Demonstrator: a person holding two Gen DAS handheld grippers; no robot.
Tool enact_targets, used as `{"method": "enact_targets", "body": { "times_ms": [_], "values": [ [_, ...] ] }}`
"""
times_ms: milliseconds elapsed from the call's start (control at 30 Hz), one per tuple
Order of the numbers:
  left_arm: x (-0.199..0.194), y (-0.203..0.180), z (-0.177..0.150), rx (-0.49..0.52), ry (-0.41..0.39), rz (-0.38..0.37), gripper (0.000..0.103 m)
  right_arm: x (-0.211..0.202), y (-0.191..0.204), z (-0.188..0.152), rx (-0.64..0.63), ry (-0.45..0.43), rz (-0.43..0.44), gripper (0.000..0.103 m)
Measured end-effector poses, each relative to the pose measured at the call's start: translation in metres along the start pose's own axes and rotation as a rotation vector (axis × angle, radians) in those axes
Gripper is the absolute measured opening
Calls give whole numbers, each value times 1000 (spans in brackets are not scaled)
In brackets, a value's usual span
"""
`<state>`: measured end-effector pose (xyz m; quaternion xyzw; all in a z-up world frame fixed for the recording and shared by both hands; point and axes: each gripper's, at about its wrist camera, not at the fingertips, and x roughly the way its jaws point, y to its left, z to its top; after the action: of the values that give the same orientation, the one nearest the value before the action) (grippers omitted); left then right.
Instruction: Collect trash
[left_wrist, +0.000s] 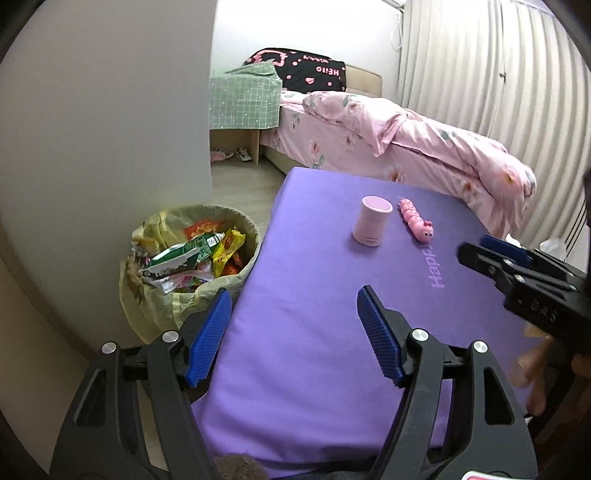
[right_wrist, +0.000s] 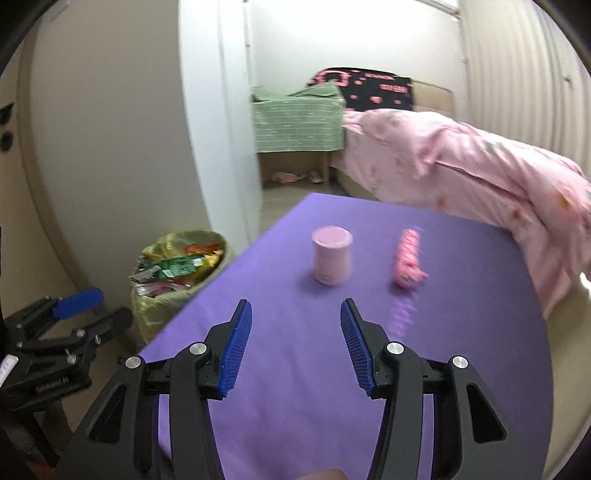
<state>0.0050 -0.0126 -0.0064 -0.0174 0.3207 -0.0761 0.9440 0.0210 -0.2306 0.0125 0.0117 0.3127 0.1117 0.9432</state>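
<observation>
A bin lined with a yellowish bag stands on the floor left of the purple-covered table; it is full of snack wrappers. My left gripper hovers over the table's left edge, beside the bin, open with nothing between its blue pads. My right gripper is over the purple cloth, open and empty; it also shows at the right edge of the left wrist view. The left gripper appears at the lower left of the right wrist view.
A pink cylindrical cup and a pink caterpillar toy sit on the purple cloth. Behind the table are a bed with pink bedding, a green-covered stand and a white wall on the left.
</observation>
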Motion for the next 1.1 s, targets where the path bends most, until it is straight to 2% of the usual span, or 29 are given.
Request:
{"method": "enact_targets", "body": {
  "times_ms": [133, 267, 433, 1100],
  "values": [
    [-12, -8, 0, 15, -27, 42, 67, -18, 1, -18, 1, -24, -32, 47],
    [-18, -9, 0, 23, -19, 119, 67, -31, 0, -25, 26, -56, -14, 47],
    [-27, -8, -1, 25, -33, 147, 67, -35, 5, -25, 18, -72, -12, 47],
    [-27, -10, -2, 35, -25, 165, 67, -36, 0, -32, 46, -61, -19, 47]
  ]
}}
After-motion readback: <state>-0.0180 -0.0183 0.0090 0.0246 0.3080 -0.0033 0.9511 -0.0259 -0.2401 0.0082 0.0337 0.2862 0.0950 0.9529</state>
